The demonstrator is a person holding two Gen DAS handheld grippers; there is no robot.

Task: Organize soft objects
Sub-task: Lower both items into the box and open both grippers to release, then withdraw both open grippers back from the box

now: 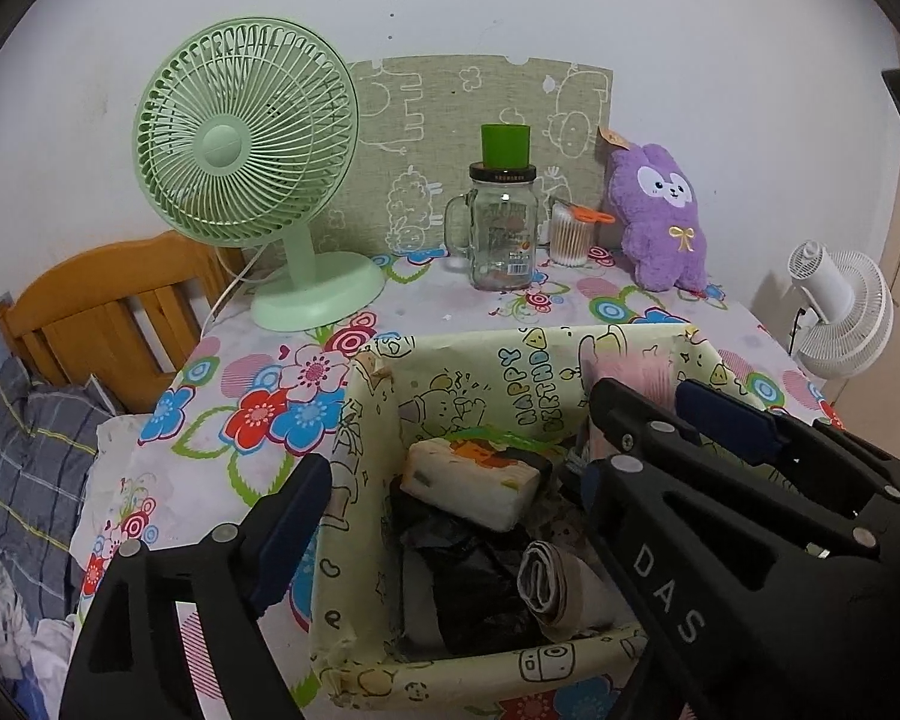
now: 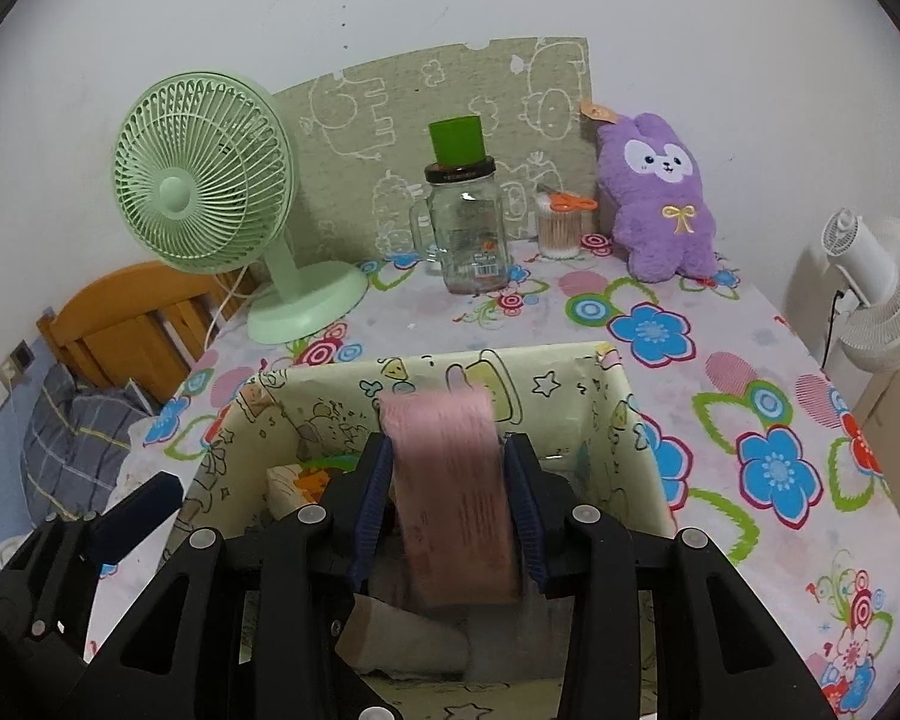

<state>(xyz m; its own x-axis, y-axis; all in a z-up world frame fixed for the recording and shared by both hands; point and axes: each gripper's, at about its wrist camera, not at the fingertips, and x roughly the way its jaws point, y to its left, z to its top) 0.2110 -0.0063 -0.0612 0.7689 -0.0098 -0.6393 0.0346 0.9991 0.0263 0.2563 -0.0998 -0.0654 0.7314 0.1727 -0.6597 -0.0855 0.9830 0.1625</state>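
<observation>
Your right gripper (image 2: 450, 480) has its blue pads (image 2: 371, 492) clamped on a pink pack (image 2: 450, 480), one pad on each side, and it holds the pack upright over the box (image 2: 624, 420), its top edge level with the box's far wall. The pack looks blurred, so its print cannot be read. Your left gripper (image 1: 450, 480) has its fingers (image 1: 288, 516) wide apart with nothing between them; the left finger hangs outside the box's left wall, over the cloth (image 1: 222, 396), and the right one is over the box's right part, just beside your right gripper's arms. Inside the box, under the grippers, lie a tissue pack (image 1: 474, 480) with an orange print, a black bag (image 1: 474, 582) just in front of it, and a grey roll (image 1: 552, 582) to its right near the front wall; a green ring (image 1: 492, 435) shows behind the tissue pack. The box sits on the near part of the table with its flowered cloth. At the far edge, against the wall, stand a green fan (image 1: 246, 138) on the left, a jar (image 1: 501, 228) with a green cup (image 1: 505, 144) on its lid in the middle, a tub of cotton buds (image 1: 570, 237) just right of it, and a purple plush (image 1: 660, 216) at the right. A white fan (image 2: 870, 288) stands off the table's right side, and a wooden headboard (image 1: 108, 312) with a grey checked blanket (image 1: 30, 468) lies to the left.
</observation>
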